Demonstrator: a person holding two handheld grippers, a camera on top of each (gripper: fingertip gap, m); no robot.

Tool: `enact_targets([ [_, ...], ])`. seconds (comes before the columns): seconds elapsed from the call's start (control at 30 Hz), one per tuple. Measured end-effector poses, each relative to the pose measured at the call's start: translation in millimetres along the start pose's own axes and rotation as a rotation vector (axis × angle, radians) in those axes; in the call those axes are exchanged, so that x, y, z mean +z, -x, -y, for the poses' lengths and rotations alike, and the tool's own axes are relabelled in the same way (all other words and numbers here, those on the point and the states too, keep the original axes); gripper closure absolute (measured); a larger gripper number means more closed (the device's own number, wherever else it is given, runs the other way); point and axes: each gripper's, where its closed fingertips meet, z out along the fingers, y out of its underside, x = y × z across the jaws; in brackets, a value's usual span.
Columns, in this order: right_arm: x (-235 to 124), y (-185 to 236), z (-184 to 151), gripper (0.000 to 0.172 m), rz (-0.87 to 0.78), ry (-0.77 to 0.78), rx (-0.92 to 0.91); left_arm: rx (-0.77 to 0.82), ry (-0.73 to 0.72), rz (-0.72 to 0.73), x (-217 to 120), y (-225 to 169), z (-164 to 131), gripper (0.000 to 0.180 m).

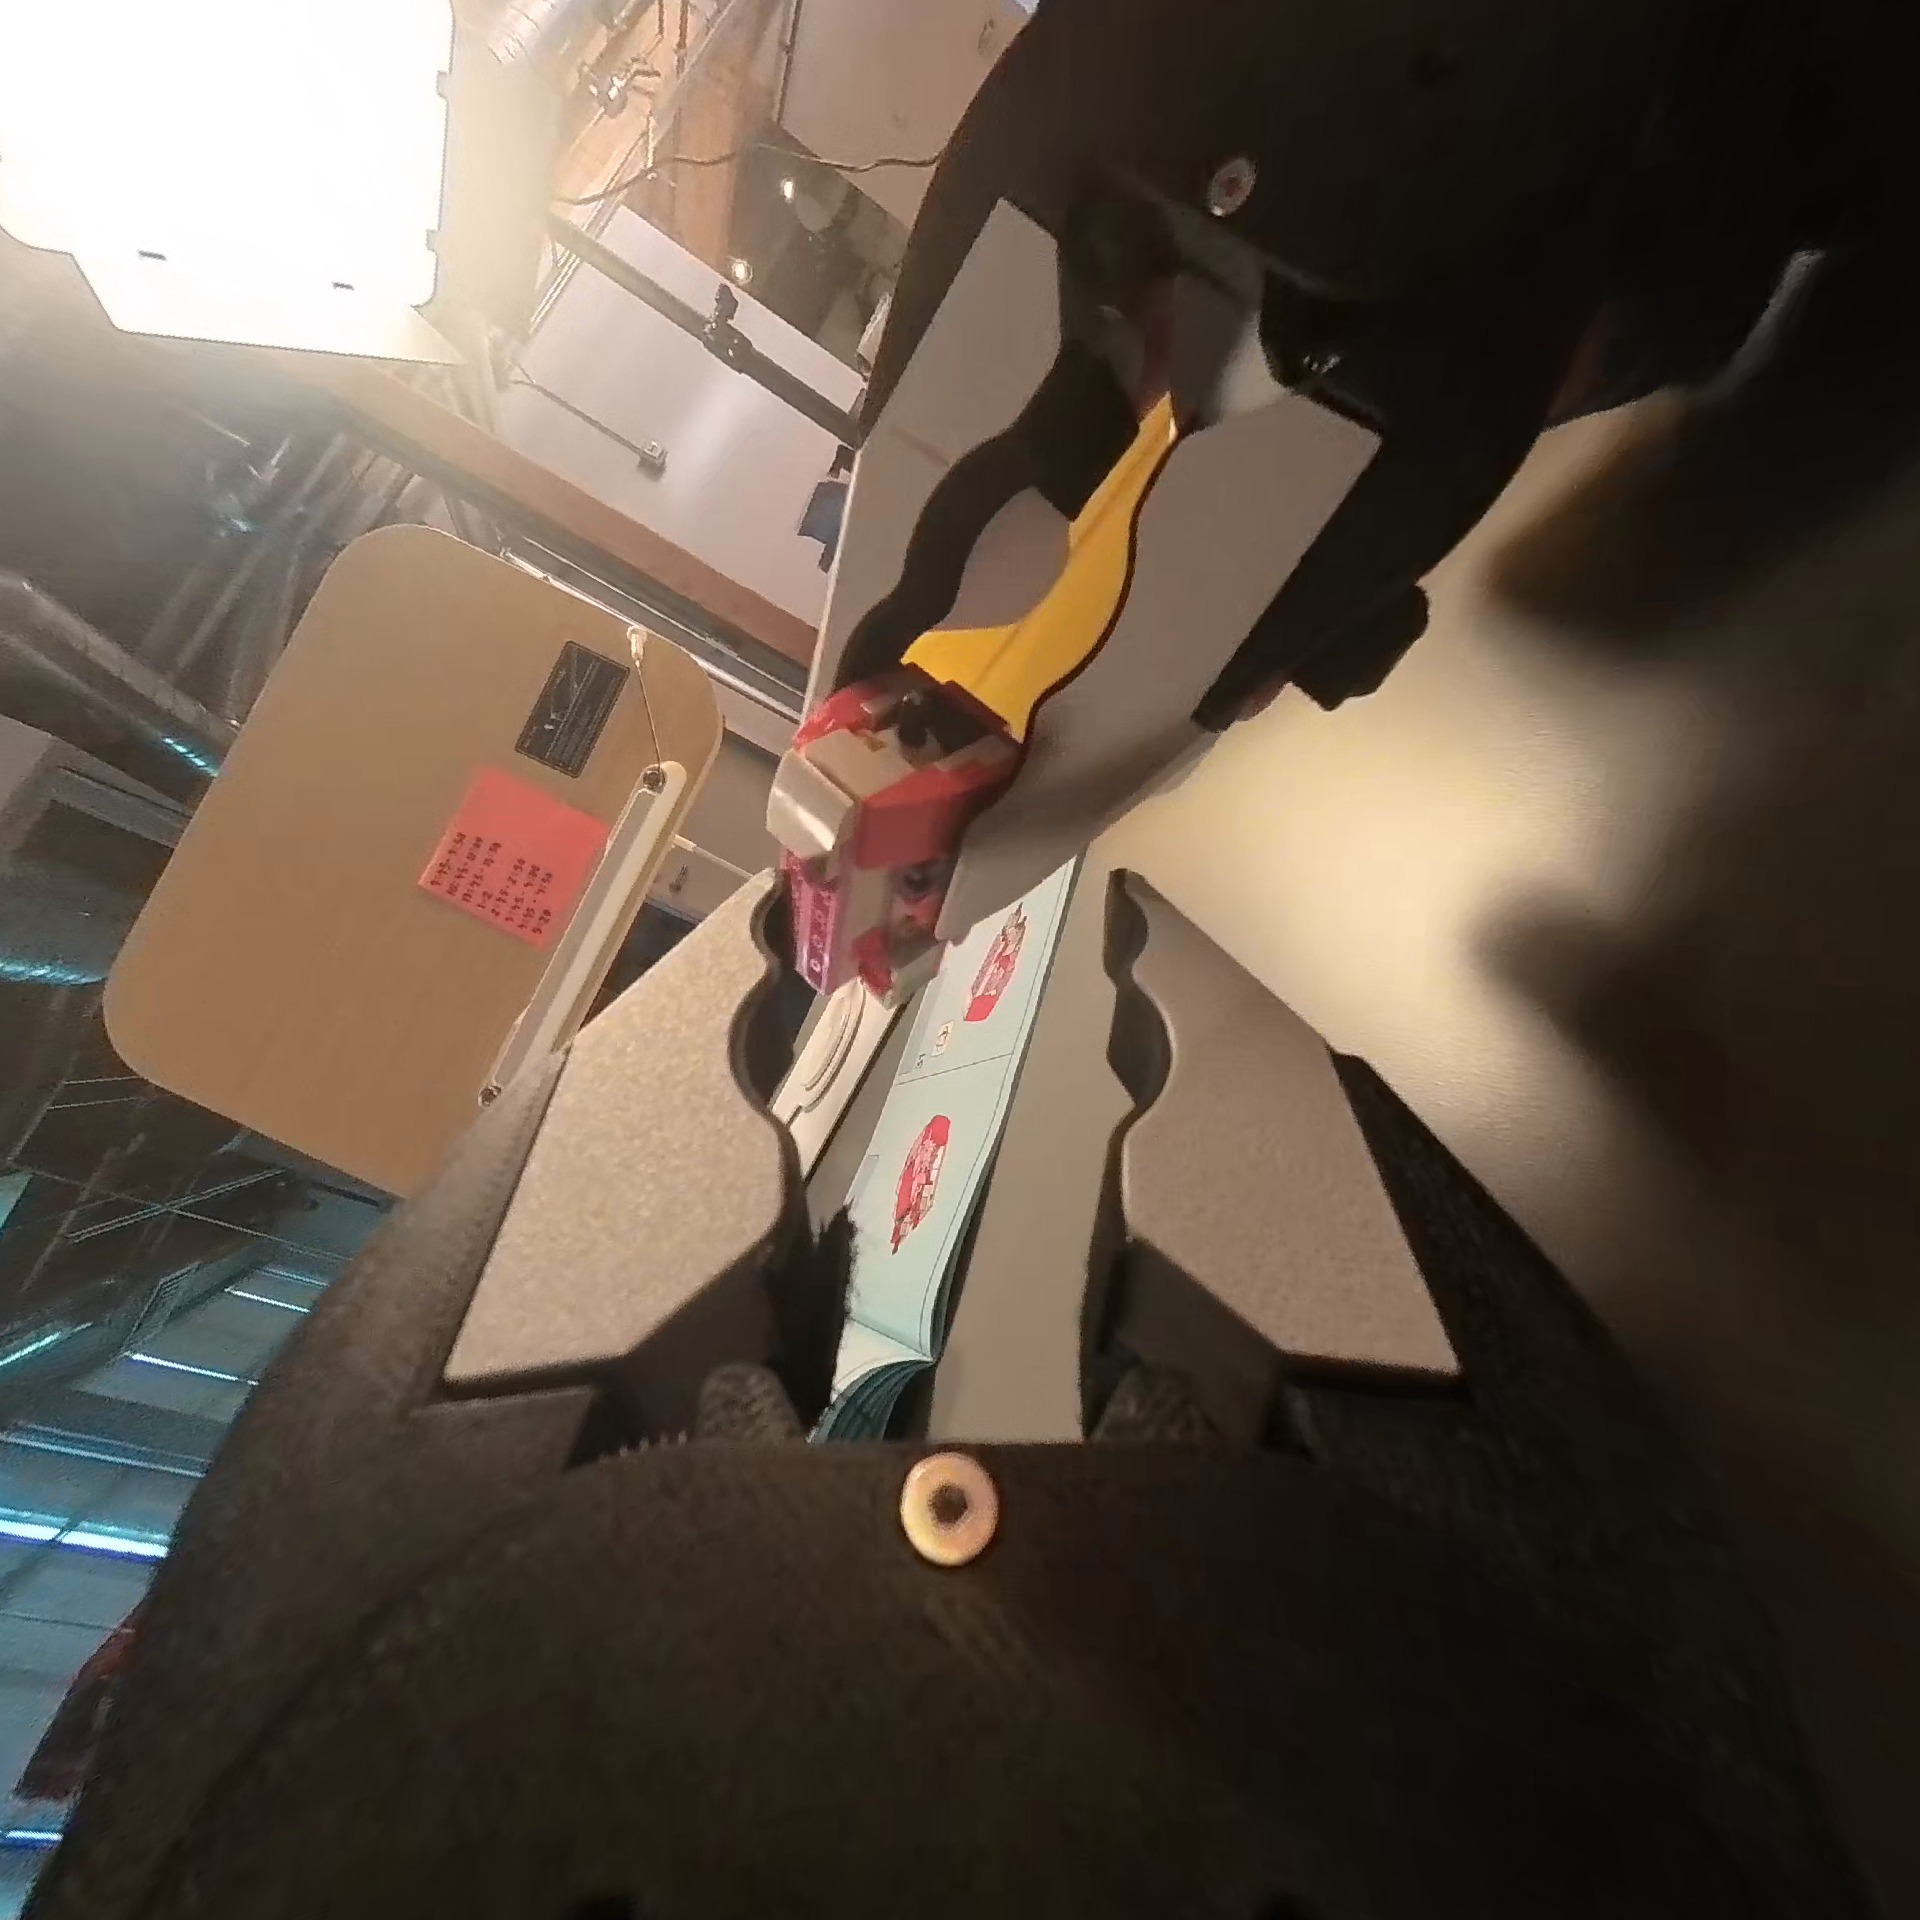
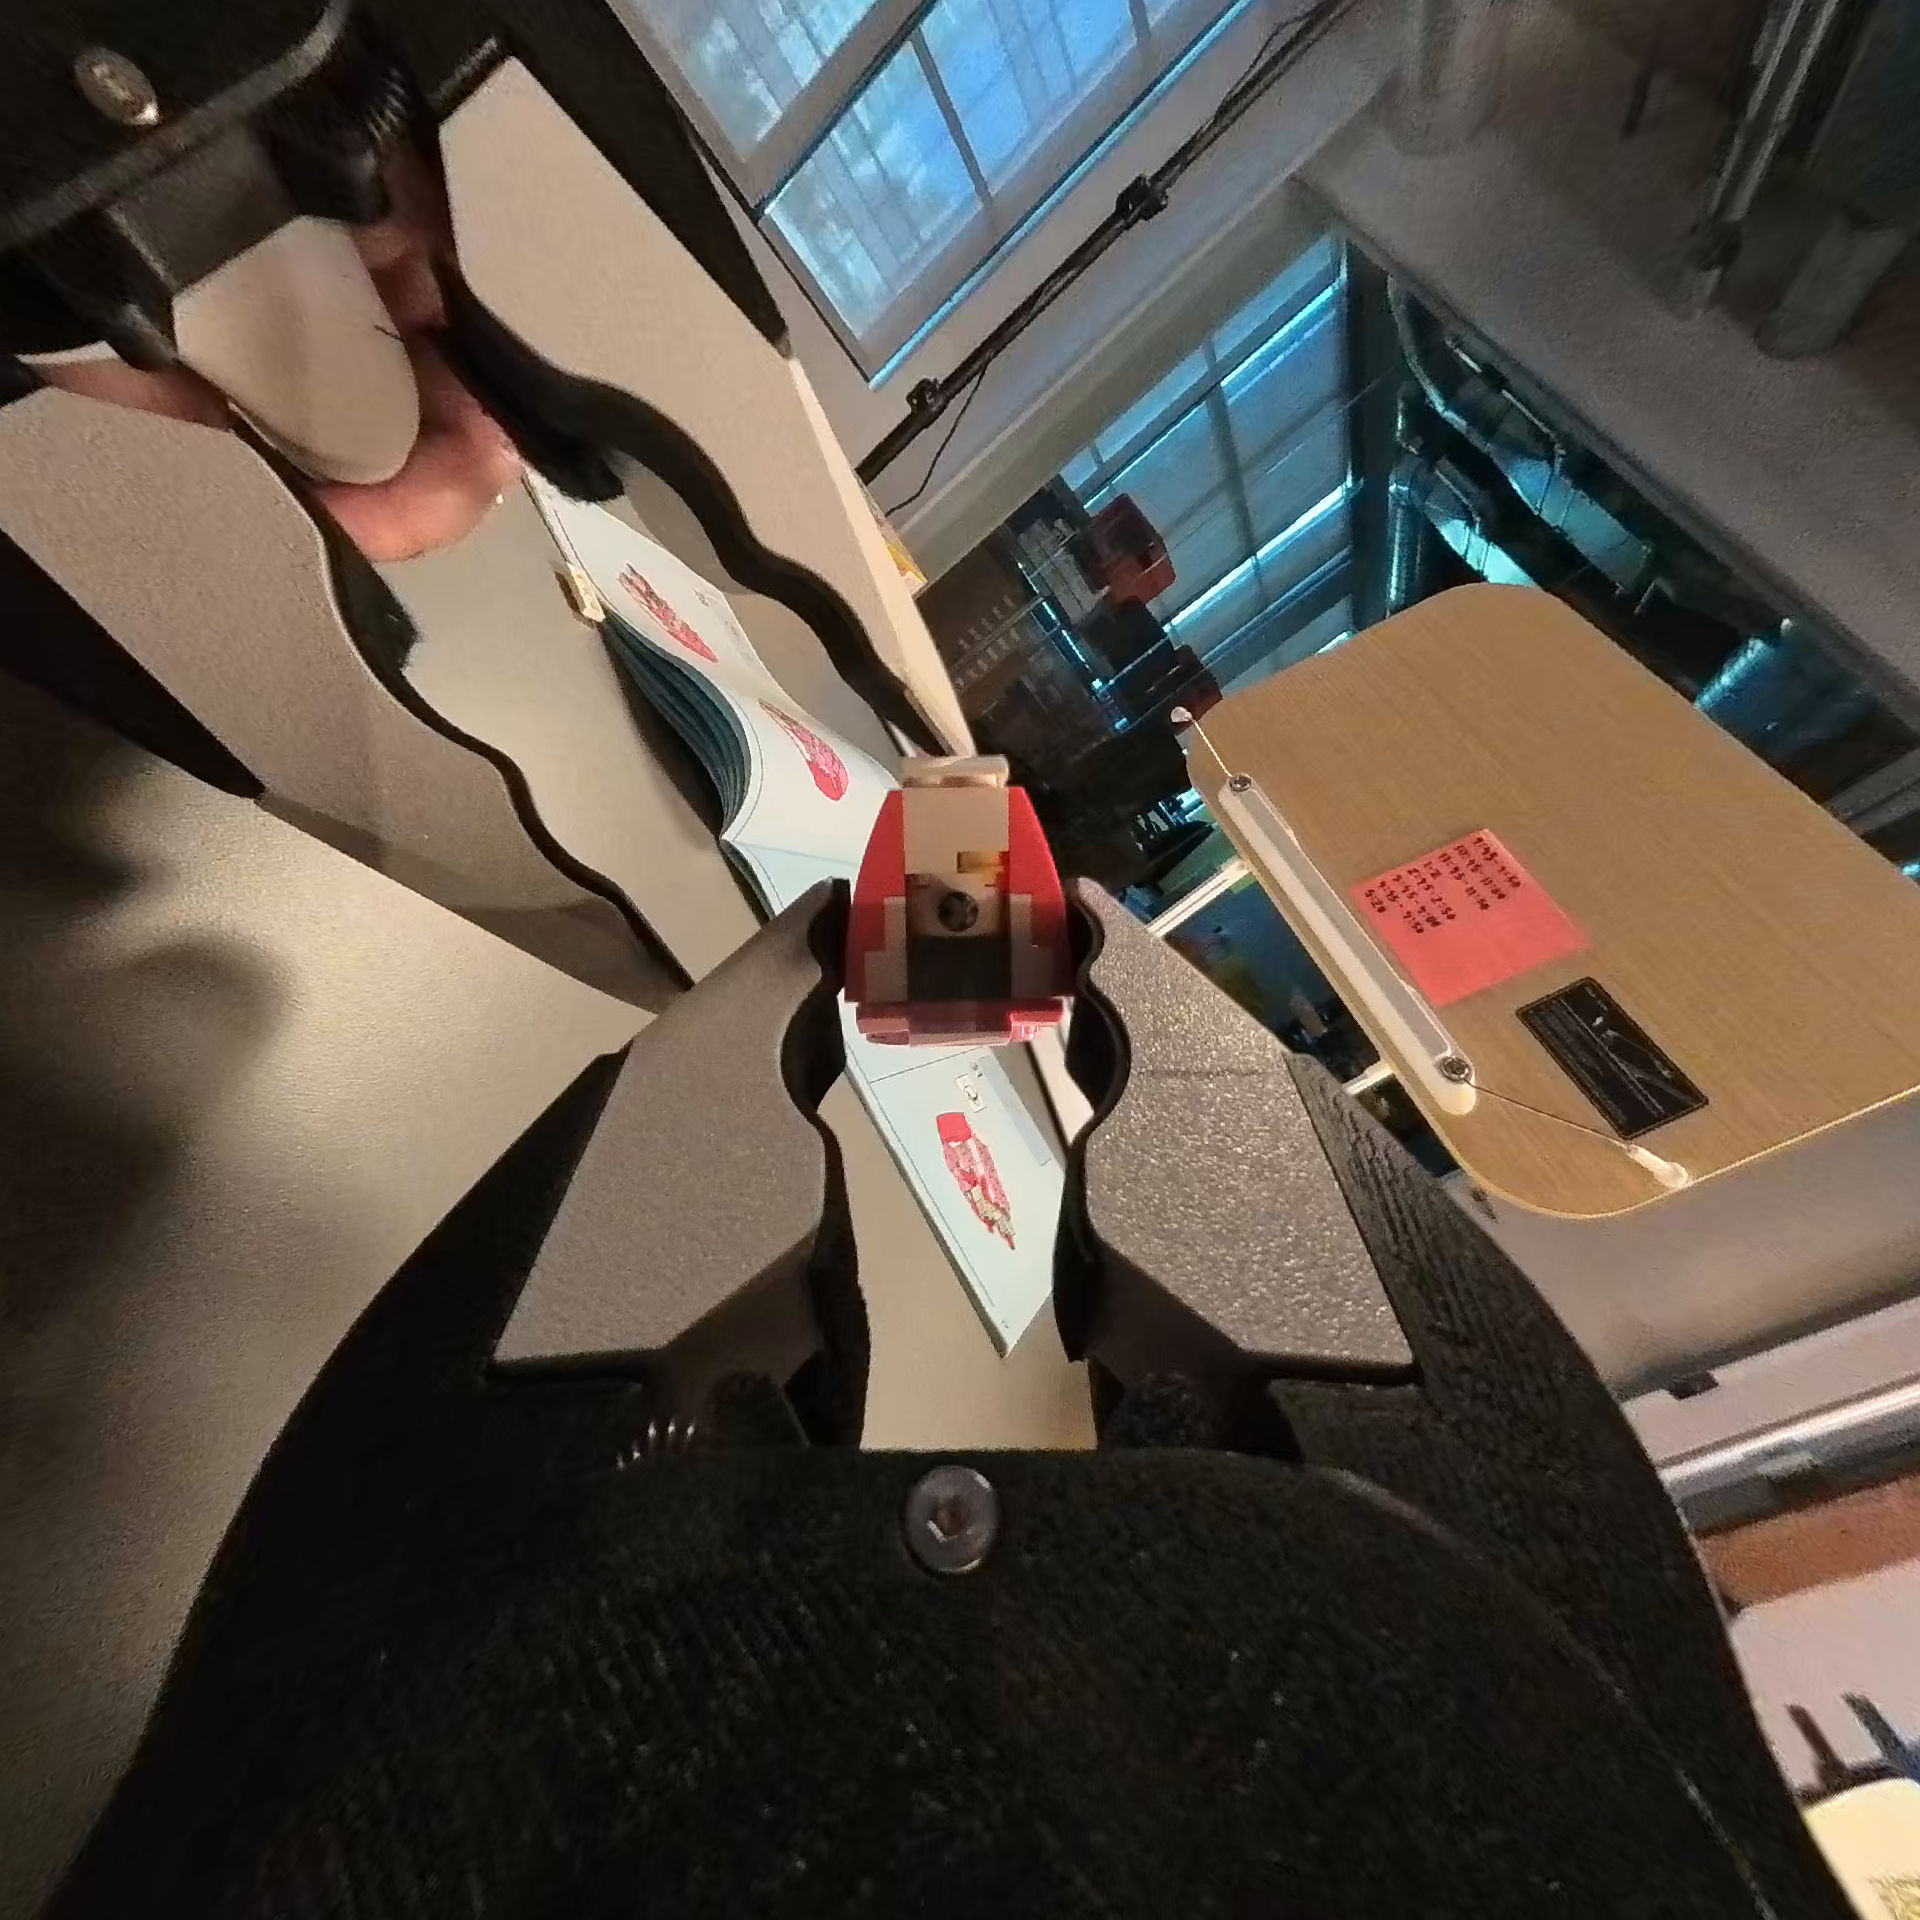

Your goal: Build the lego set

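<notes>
My right gripper (image 2: 958, 914) is shut on a small red and white brick model (image 2: 961, 925), with both pads pressed on its red sides. The left wrist view shows the model (image 1: 883, 821) in that gripper's grey fingers (image 1: 1091, 748), with a yellow piece (image 1: 1081, 582) lying between them behind it. My left gripper (image 1: 940, 914) is open and holds nothing; its tips stand just below the model. In the right wrist view its fingers (image 2: 436, 748) stand apart at the upper left. An open light-blue booklet (image 1: 935, 1195) lies on the table (image 1: 1455, 935) beneath both grippers.
The booklet (image 2: 977, 1174) has red pictures on its pages. A wooden board with a pink note (image 2: 1610, 831) stands past the table edge; it also shows in the left wrist view (image 1: 364, 831). A white round object (image 1: 831, 1049) lies by the booklet. A person's finger (image 2: 312, 343) rests behind the left gripper. My left and right fingertips are right by each other.
</notes>
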Motion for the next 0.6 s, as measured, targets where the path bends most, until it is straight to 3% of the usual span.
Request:
enact_targets([
  [0.5,1,-15,-16,0.133,-0.044,0.029,0.161,-0.108,0.013,0.010,0,9,-8,0.121],
  [0.6,0,-14,-10,0.133,0.003,-0.018,0.287,-0.116,0.032,0.019,1,10,-11,0.116],
])
